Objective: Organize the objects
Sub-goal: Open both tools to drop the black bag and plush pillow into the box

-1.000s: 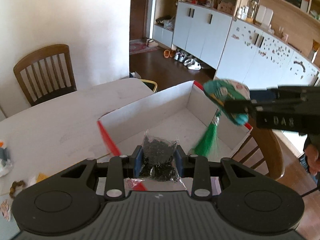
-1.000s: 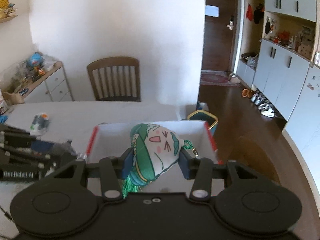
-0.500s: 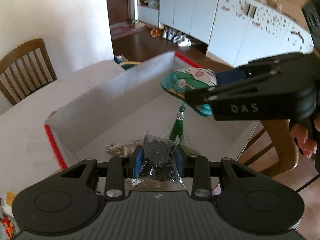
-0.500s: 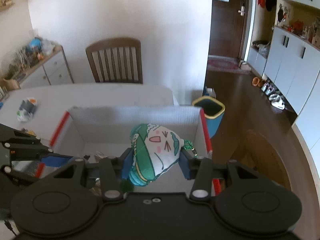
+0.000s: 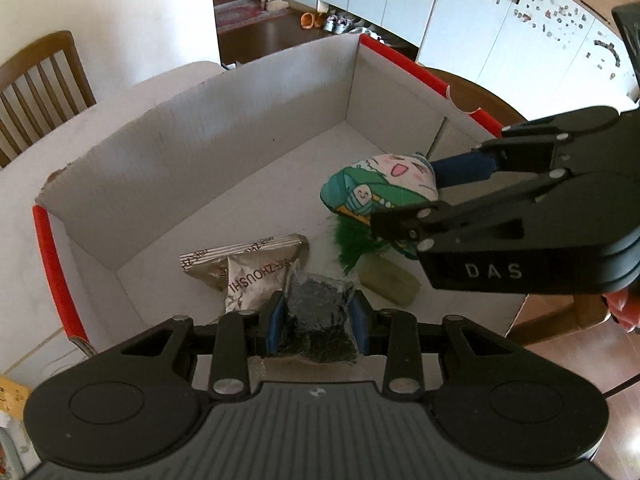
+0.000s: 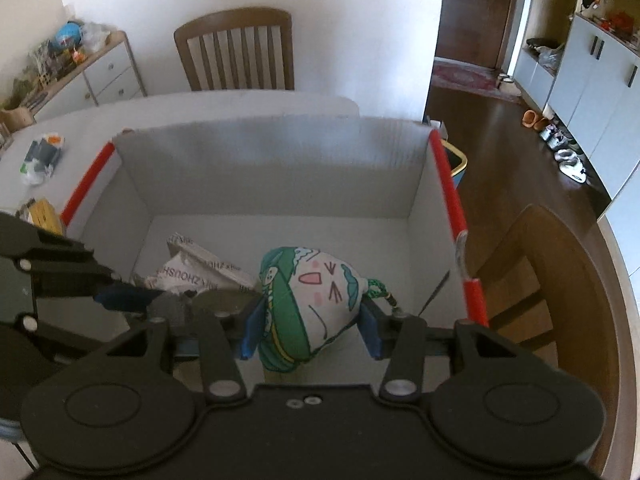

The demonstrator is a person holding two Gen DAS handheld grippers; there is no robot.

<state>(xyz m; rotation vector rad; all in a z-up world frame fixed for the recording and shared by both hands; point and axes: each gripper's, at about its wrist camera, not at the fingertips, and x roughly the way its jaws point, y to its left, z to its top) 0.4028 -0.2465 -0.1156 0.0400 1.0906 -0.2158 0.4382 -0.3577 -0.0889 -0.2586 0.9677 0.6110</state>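
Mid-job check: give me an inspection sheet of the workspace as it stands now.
Surface: white table, white cardboard box with red-taped edges on it.
Job's things: silver snack packets and a pale bar lie on the box floor.
Clutter: wrapped items on the table left of the box.
Grippers: left gripper shut on black-filled clear bag; right gripper shut on green tasselled plush sachet.
Cables: nothing seen.
Surroundings: wooden chair, cabinets, shoes on floor.

- The box (image 5: pixel 240 148) was matt white corrugated cardboard, its edges taped glossy red.
- The pouch (image 6: pixel 312 304) was soft printed cloth.
- The packet (image 5: pixel 320 312) was crinkled clear plastic.
- The chair (image 6: pixel 236 52) was smooth brown wood.
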